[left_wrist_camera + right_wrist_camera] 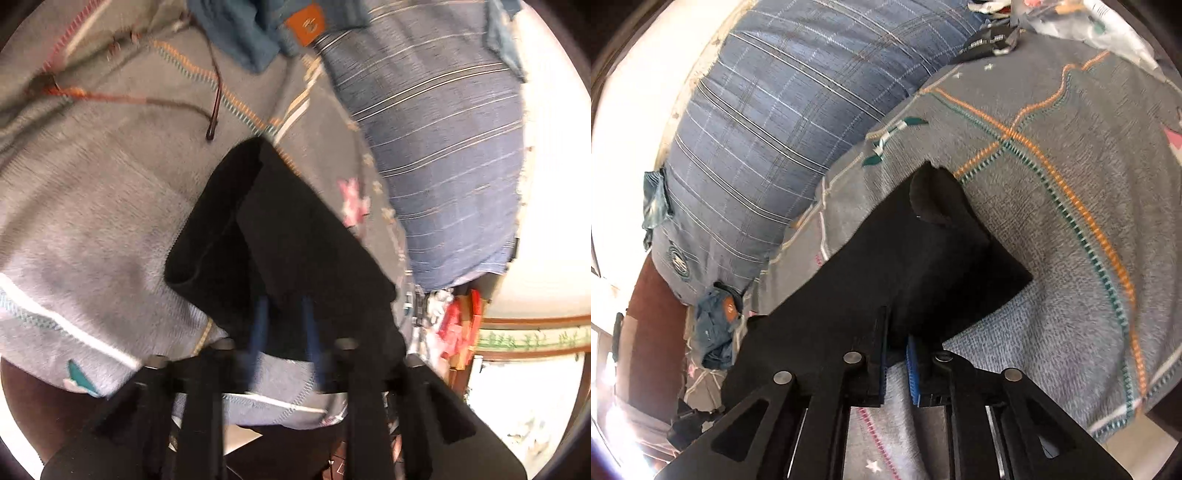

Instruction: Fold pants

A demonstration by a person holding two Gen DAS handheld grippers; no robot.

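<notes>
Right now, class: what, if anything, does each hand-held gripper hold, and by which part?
Both hold the black pants. The left hand-held gripper and the right hand-held gripper each pinch an edge of the cloth; which part of the garment cannot be told.

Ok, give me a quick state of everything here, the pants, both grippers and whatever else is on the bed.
Black pants: lifted off the blanket, hanging from both grippers.
Left gripper: shut on the pants.
Right gripper: shut on the pants.
Grey blanket: spread flat.
Blue striped pillow: lying at the blanket's edge.
Jeans: crumpled.
</notes>
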